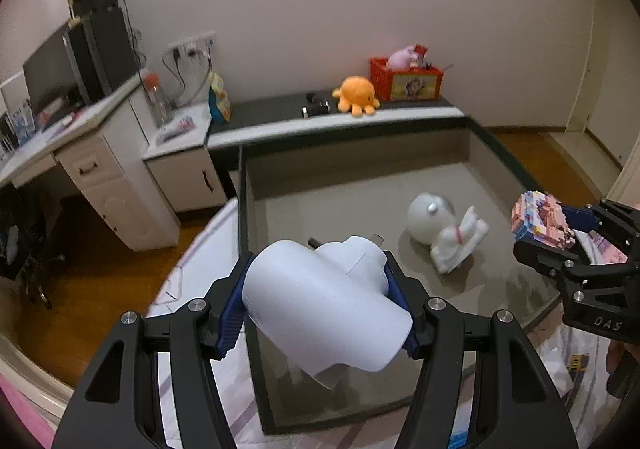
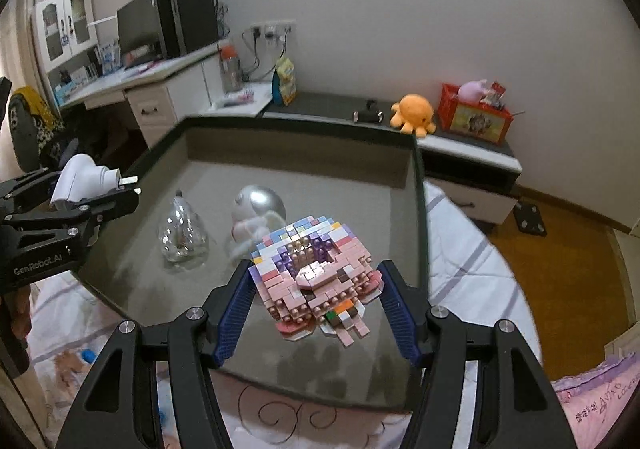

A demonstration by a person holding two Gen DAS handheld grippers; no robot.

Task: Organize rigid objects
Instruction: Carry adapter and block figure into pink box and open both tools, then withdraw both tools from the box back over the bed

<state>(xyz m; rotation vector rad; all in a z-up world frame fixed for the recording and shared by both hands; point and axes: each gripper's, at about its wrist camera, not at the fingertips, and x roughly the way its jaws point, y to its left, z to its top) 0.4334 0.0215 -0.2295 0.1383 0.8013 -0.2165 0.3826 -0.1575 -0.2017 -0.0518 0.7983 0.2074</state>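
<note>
My left gripper is shut on a white plastic plug-like device, held across its body by the blue pads above the near left part of a grey open box. My right gripper is shut on a pink toy-brick model over the box's near right side. Each gripper shows in the other's view: the right gripper with the brick model, the left gripper with the white device. On the box floor lie a white round-headed figurine and a clear glass ornament.
The box rests on a bed with a white and pink sheet. Behind it a low shelf carries an orange octopus plush and a red crate. A desk with a monitor stands far left, with wooden floor beside the bed.
</note>
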